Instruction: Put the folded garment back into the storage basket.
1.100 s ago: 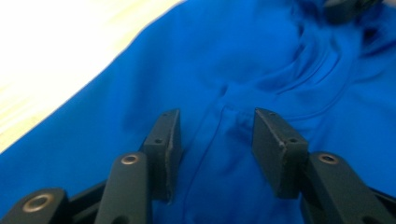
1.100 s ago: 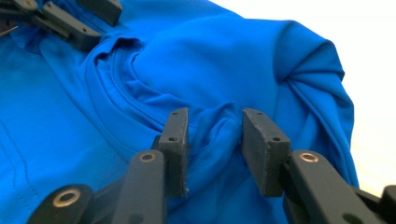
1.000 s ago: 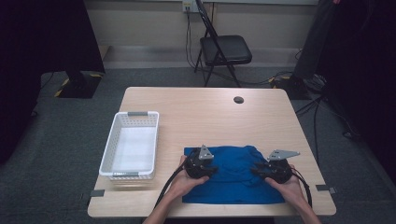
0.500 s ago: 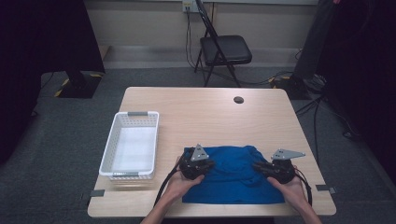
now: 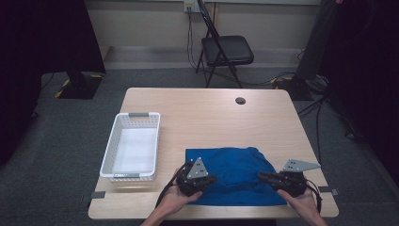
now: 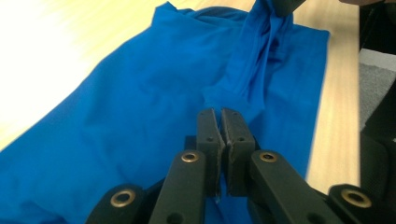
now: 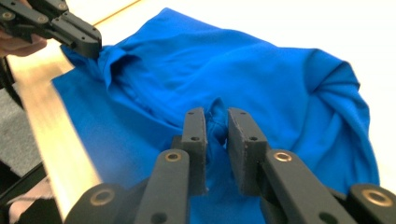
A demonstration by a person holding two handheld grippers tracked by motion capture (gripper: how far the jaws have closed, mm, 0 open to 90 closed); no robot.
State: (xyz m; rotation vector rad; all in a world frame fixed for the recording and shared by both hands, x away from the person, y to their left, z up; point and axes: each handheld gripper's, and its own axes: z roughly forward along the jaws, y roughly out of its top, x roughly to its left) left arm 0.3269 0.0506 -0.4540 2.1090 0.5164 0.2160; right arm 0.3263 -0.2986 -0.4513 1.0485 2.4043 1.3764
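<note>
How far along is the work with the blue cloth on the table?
Done: both grips are taken. In hand: the left hand-held gripper and right hand-held gripper each pinch the blue cloth, lifting folds. Left: probably folding it and placing it in the empty white basket.

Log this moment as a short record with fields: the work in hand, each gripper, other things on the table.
work: blue garment pinched at two spots on the table
left gripper: jaws shut on a fold of cloth
right gripper: jaws shut on a bunch of cloth
white basket: empty, left of the garment
dark round disc: on the far side
</note>
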